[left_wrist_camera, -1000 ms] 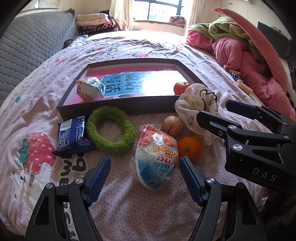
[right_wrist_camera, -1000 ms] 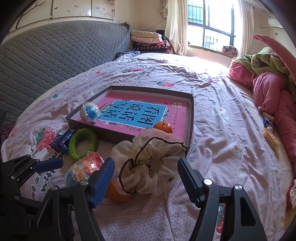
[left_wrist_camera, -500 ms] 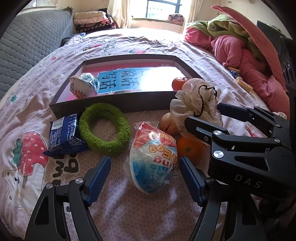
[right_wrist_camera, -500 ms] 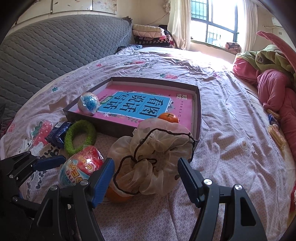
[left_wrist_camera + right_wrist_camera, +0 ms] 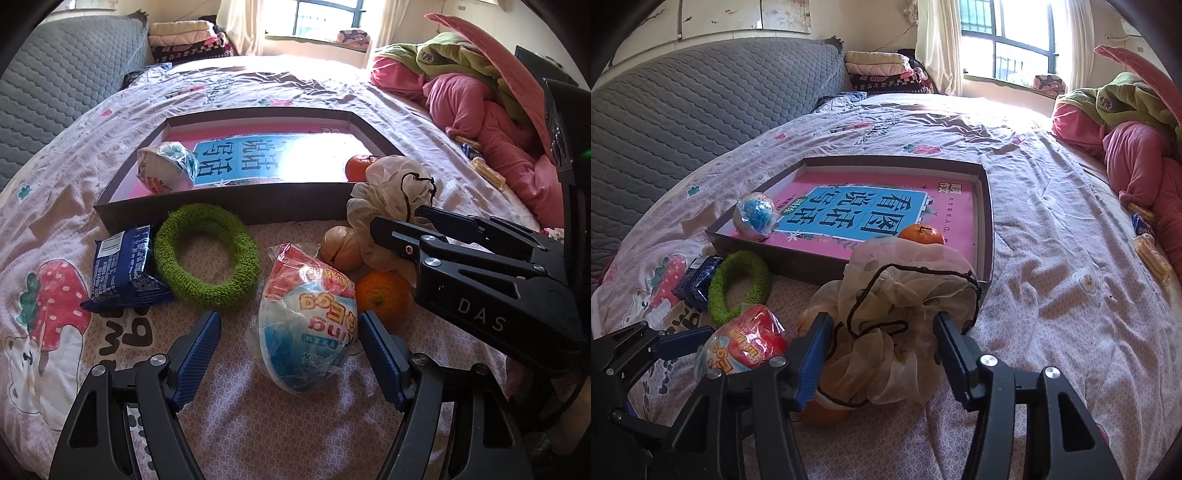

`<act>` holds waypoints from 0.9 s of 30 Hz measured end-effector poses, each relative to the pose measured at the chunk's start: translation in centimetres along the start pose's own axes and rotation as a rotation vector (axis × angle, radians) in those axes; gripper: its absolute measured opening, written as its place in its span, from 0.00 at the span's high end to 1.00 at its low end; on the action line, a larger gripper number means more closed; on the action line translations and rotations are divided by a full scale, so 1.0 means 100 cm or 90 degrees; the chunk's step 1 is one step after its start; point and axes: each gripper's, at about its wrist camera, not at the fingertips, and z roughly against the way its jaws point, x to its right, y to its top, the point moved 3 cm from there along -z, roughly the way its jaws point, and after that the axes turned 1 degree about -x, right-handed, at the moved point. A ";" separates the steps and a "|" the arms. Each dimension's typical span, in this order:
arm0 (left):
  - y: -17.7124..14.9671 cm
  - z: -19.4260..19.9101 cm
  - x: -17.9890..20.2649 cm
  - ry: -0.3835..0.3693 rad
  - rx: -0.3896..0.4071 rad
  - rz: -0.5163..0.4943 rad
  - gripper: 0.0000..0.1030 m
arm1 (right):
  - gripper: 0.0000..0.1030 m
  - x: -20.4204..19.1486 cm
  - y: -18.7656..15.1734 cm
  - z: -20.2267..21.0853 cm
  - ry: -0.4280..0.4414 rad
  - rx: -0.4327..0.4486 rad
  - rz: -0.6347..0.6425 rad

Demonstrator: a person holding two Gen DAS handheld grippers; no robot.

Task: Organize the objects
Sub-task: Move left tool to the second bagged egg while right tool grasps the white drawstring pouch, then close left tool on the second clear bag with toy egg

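Straight ahead at twelve o'clock from my right claw [image 5: 882, 354] sits the cream mesh pouch [image 5: 905, 295] with its black drawstring, slumped on the bed just in front of the shallow box [image 5: 984, 206]. It is roughly round, with no clear long axis, and its gathered frill lies between my two blue pads. My jaws are about half open and closing, the left pad [image 5: 812, 354] brushing the fabric, with no firm grip yet. An orange [image 5: 823, 411] peeks from beneath the pouch at seven o'clock. My left claw [image 5: 290, 354] waits wide open around a wrapped toy egg [image 5: 306, 325], gripping nothing, so my right hand is nearer the pouch.
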 end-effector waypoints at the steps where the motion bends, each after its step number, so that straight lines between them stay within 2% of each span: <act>1: 0.000 0.000 0.000 -0.001 0.000 -0.001 0.25 | 0.55 0.001 0.000 0.000 0.003 0.001 -0.003; 7: 0.000 0.001 0.000 -0.003 0.002 0.003 0.25 | 0.76 0.001 0.003 0.002 0.018 0.016 0.004; 11: 0.002 0.002 0.000 -0.005 0.004 0.007 0.24 | 0.85 0.002 0.004 0.004 0.018 0.024 0.002; 13: 0.002 0.002 -0.002 -0.009 0.004 0.015 0.25 | 0.87 0.004 0.004 0.005 0.019 0.028 -0.003; 20: 0.003 0.005 -0.004 -0.016 0.011 0.017 0.48 | 0.89 0.008 0.006 0.010 0.021 0.038 -0.012; 27: 0.003 0.009 -0.006 -0.017 0.014 0.019 0.48 | 0.89 0.007 0.007 0.012 0.028 0.041 -0.011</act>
